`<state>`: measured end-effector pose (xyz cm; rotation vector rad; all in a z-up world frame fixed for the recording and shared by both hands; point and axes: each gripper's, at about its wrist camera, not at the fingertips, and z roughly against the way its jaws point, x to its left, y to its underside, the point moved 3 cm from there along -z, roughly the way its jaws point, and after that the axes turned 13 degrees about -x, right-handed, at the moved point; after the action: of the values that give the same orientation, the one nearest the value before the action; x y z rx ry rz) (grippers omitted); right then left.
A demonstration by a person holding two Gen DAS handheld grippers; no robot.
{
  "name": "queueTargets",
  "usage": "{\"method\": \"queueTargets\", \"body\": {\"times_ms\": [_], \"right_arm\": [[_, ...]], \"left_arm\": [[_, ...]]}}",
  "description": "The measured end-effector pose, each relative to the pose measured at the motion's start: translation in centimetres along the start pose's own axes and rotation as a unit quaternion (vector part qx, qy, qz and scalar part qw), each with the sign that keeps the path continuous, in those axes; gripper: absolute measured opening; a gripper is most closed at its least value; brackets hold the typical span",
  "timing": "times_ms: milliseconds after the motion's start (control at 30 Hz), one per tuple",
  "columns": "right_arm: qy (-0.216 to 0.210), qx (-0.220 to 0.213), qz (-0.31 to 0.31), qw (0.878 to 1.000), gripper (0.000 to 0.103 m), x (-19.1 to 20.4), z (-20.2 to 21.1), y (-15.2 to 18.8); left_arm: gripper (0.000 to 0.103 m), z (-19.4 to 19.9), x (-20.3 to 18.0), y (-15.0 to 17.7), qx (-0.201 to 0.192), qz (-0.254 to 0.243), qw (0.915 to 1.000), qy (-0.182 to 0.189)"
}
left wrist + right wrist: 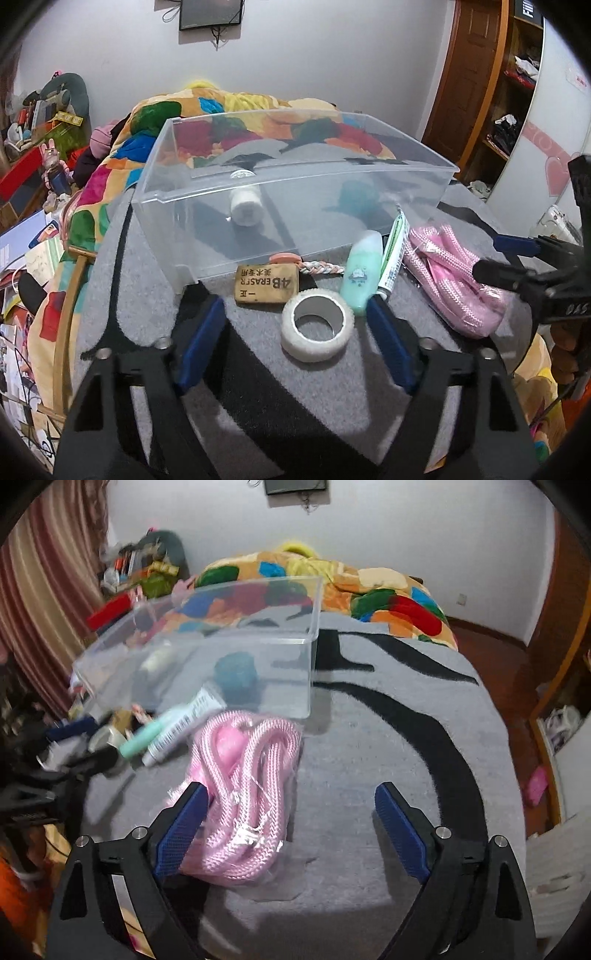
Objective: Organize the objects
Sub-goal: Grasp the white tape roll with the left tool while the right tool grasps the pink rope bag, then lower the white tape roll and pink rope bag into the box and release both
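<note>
A clear plastic box [295,173] stands on a grey and black blanket [317,384]; inside lie a white roll [246,209] and a teal object [356,197]. In front of it lie a brown 4B eraser [266,287], a white tape roll [317,324], a mint green bottle [362,274], a white tube [394,254], a braided cord [320,268] and a bagged pink rope [452,277]. My left gripper [295,308] is open, its fingers on either side of the tape roll. My right gripper [291,797] is open over the pink rope [243,794], also seen in the left wrist view [495,254].
A colourful quilt [236,107] lies behind the box. Cluttered shelves and toys [44,140] stand at the left, a wooden door [469,74] and a shelf [517,92] at the right. The blanket falls off at the right edge [498,738].
</note>
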<state>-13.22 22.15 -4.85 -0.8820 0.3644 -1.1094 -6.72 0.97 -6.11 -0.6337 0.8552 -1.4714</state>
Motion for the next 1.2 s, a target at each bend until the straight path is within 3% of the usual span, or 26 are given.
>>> {"method": "queueTargets", "body": {"times_ms": [200, 300, 333, 400, 467, 500, 767, 1000, 1200], "right_arm": [[-0.004, 0.014, 0.025, 1.000, 0.095, 3.2, -2.6, 0.0], [0.010, 0.024, 0.043, 0.999, 0.097, 3.8, -4.0, 1.1], [0.014, 0.017, 0.053, 0.998, 0.097, 3.9, -3.9, 1.2], [0.014, 0.009, 0.065, 0.998, 0.090, 4.0, -3.4, 1.5], [0.008, 0.003, 0.073, 0.997, 0.065, 3.9, -2.7, 1.7], [0.011, 0.002, 0.077, 0.997, 0.063, 3.8, -2.4, 1.7], [0.001, -0.023, 0.068, 0.997, 0.058, 3.3, 0.9, 1.5], [-0.008, -0.089, 0.042, 0.995, 0.058, 3.4, 4.1, -2.4], [-0.004, -0.133, 0.044, 0.990, 0.058, 4.3, 4.3, -6.1]], "left_arm": [[0.058, -0.2, -0.6, 0.5, 0.007, 0.001, 0.9998, 0.016], [0.040, 0.0, -0.8, 0.9, 0.010, -0.001, 0.9998, 0.020], [0.038, 0.1, -0.8, 1.0, 0.009, -0.003, 0.9998, 0.016], [0.038, 0.4, -0.8, 1.1, 0.003, -0.004, 0.9999, 0.014], [0.038, 0.8, -0.7, 1.2, -0.002, 0.000, 0.9999, 0.011], [0.038, 0.9, -0.7, 1.2, -0.005, 0.001, 0.9999, 0.011], [0.038, 3.0, -0.1, -0.2, -0.031, 0.007, 0.9995, 0.009], [0.038, 4.4, 0.9, -3.1, -0.069, 0.019, 0.9974, 0.005], [0.038, 4.8, 2.0, -6.0, -0.099, 0.024, 0.9948, 0.002]]}}
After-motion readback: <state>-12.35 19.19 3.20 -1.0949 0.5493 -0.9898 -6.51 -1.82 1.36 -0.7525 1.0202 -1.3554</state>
